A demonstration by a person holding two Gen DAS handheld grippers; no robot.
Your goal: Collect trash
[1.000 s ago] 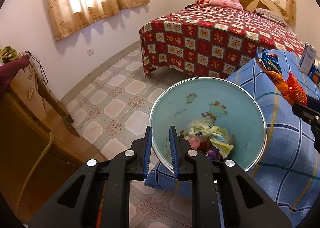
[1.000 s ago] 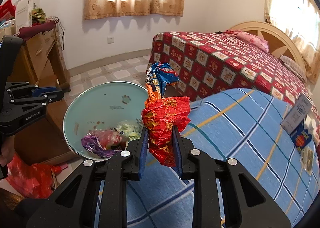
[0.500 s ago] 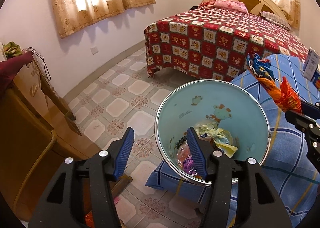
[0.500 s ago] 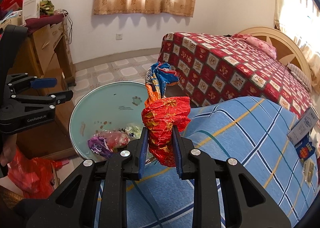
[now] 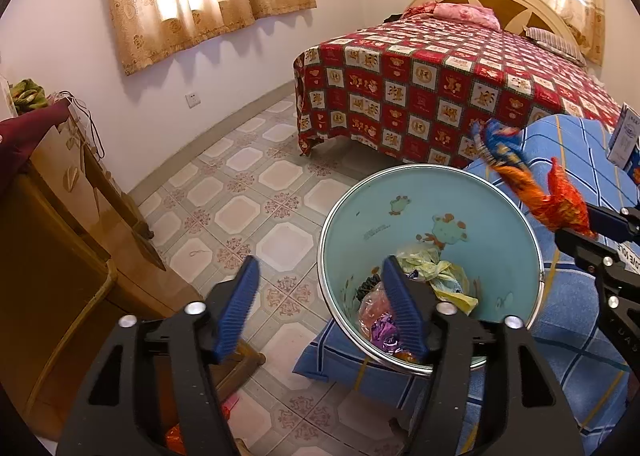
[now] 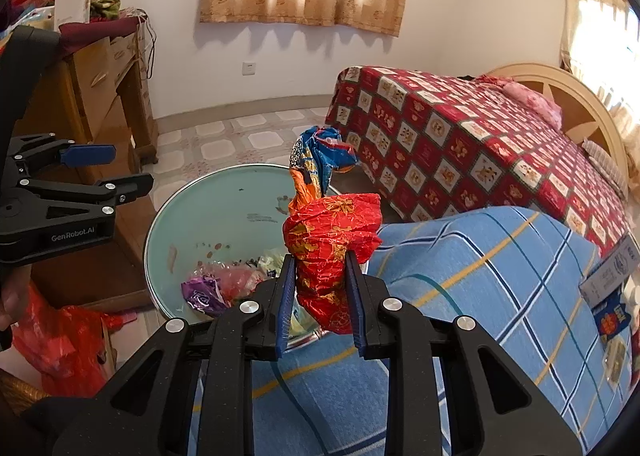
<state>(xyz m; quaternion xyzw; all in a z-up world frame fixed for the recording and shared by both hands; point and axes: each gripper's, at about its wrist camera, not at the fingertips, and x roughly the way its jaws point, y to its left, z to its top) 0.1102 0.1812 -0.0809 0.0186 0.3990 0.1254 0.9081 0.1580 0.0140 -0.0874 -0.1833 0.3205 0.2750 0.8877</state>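
Note:
A light blue trash bin (image 5: 400, 191) with cartoon prints holds several crumpled wrappers and bags (image 5: 436, 276); it also shows in the right wrist view (image 6: 224, 211). My left gripper (image 5: 320, 288) is open and empty, its right finger over the bin's near rim. My right gripper (image 6: 320, 280) is shut on a crumpled red, orange and blue snack wrapper (image 6: 328, 232), held upright beside the bin's right rim. The wrapper also shows in the left wrist view (image 5: 532, 187).
A blue plaid cloth (image 6: 480, 280) covers the surface by the bin, with small boxes (image 6: 608, 280) on its right. A bed with a red patterned cover (image 5: 432, 83) stands behind. A wooden cabinet (image 5: 60, 215) is at left. A red plastic bag (image 6: 52, 332) lies on the floor.
My left gripper has opened, releasing the bin's rim, and drawn back a little. My right gripper, still holding the wrapper, has moved closer to the bin.

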